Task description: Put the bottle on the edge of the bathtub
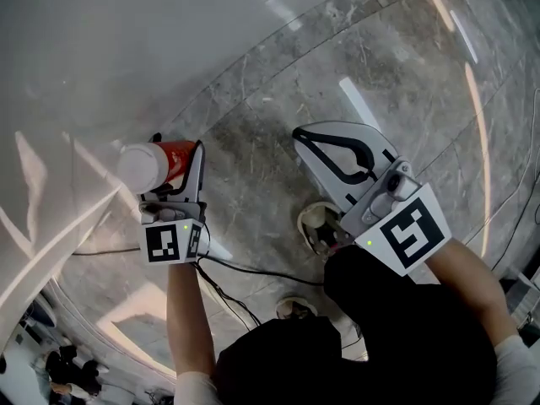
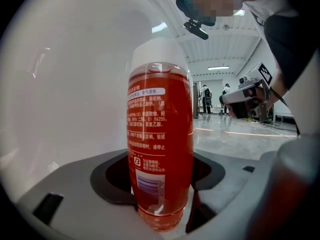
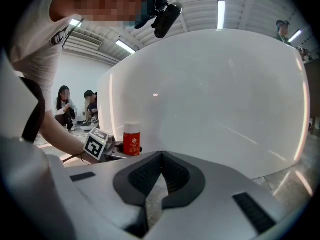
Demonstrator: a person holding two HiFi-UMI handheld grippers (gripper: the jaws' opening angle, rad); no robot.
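A red bottle (image 1: 171,159) with a white cap stands upright between the jaws of my left gripper (image 1: 175,165), which is shut on its lower body. It is close against the white outer wall of the bathtub (image 1: 84,57). In the left gripper view the bottle (image 2: 160,149) fills the middle, with the tub wall (image 2: 65,84) right behind it. My right gripper (image 1: 314,144) hovers over the floor to the right, shut with nothing in it. From the right gripper view the bottle (image 3: 131,140) shows small beside the bathtub (image 3: 215,99). The tub's edge is not visible.
Grey marble floor (image 1: 354,49) spreads to the right of the tub. Black cables (image 1: 245,268) trail over it near the person's shoes (image 1: 316,222). Several people (image 3: 75,106) sit in the background.
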